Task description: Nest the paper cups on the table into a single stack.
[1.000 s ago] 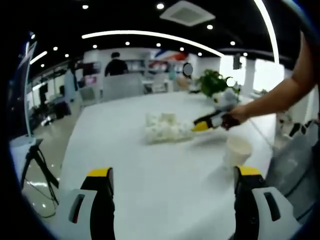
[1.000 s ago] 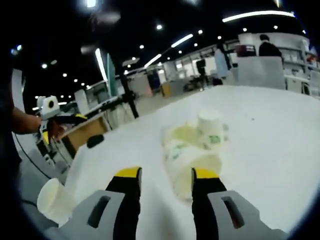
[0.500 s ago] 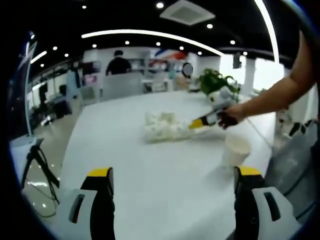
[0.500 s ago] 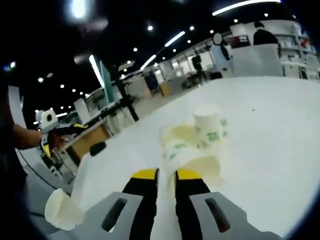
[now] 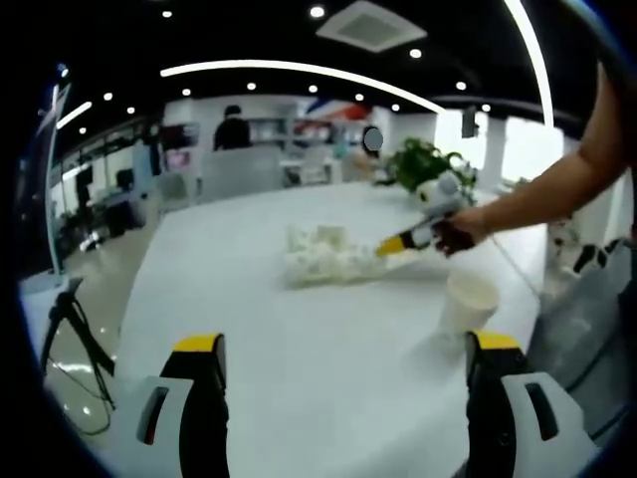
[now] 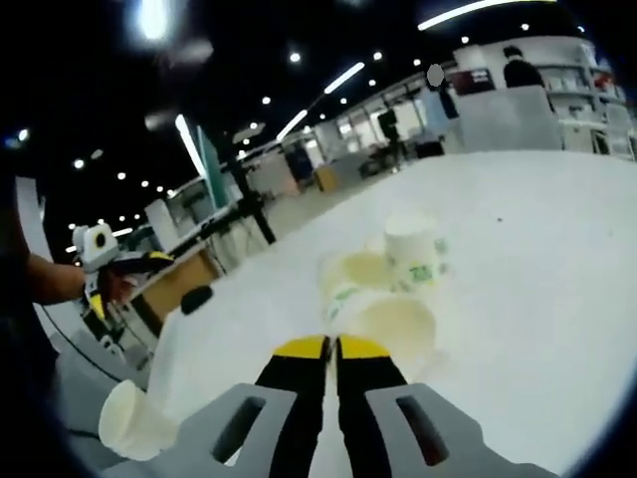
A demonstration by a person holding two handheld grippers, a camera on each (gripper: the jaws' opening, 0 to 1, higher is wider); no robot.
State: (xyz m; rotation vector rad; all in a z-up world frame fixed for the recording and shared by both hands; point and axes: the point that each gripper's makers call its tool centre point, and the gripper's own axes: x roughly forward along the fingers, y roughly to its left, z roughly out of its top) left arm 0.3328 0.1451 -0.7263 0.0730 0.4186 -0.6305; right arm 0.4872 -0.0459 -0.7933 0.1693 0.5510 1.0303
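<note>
Wide white table [image 5: 299, 339] in a big open-plan office: dark ceiling with spot lamps and long light strips, desks and a standing person far back, a green potted plant [image 5: 426, 164] beyond the far edge. In the left gripper view, the left gripper [image 5: 343, 349] hangs low over the tabletop with its yellow-tipped black jaws spread wide and nothing between them. Ahead of it sits the cluster of white paper cups [image 5: 323, 257], some lying on their sides, one upright at the back. A single white paper cup [image 5: 468, 301] stands apart, near the table's right edge. The right gripper [image 5: 398, 242] reaches in from the right, its yellow tips at the near edge of the cluster. In the right gripper view, the right gripper [image 6: 330, 349] has its jaws pressed together, tips almost meeting, just short of a tipped cup [image 6: 393, 324] with green print; whether they pinch its rim is hard to say at this blur. The lone cup [image 6: 134, 423] sits at lower left.
</note>
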